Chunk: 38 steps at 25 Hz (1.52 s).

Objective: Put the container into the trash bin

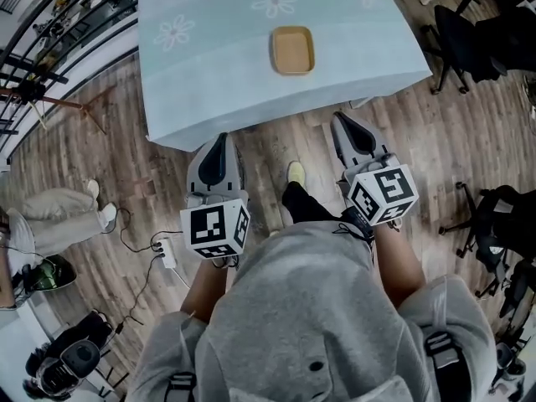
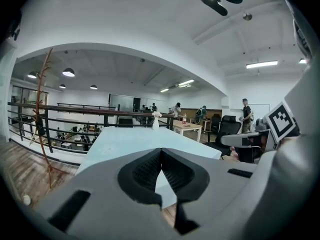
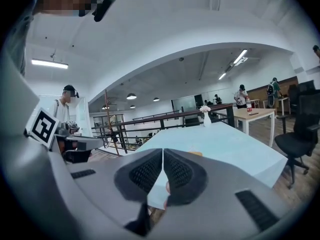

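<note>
Tan container (image 1: 292,50) near table (image 1: 209,82) front edge, untouched. Closed tight and empty: left gripper (image 1: 221,139), right gripper (image 1: 342,120). Risk: shoving container away if not opened first; bin unseen.

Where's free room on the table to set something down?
Most of the table is bare: the whole stretch left of the container, and a narrower strip to its right. The floor at right is crowded with chairs.
</note>
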Motion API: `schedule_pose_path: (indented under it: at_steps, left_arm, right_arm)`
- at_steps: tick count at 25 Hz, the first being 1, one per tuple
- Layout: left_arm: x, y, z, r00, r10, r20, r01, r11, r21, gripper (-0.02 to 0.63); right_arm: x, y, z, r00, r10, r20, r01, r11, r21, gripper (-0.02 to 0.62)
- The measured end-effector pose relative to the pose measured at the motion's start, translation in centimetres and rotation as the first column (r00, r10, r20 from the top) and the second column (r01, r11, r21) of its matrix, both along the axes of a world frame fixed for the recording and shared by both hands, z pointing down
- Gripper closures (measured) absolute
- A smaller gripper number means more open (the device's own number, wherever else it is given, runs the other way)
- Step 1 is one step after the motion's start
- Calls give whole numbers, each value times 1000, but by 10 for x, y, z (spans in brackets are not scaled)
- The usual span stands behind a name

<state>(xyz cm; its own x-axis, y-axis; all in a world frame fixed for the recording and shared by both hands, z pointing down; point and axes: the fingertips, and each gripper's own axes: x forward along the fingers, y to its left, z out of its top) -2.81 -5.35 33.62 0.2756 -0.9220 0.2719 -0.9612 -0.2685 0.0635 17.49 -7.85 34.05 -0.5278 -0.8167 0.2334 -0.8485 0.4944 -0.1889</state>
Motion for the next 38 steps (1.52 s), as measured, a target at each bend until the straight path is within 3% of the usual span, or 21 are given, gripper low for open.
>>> schedule_pose_path:
  at_steps: [24,38]
  left_arm:
    - [23,-89,-9,997,-70,40,71,997,-4,586]
    - [28,-109,-13,993,-100,57,99,995,21,586]
  right_arm:
    - [27,-98,9,996,-91,-7,91,996,-12,563]
    - [20,-127,9,979,-180,-96,184,983,29,563]
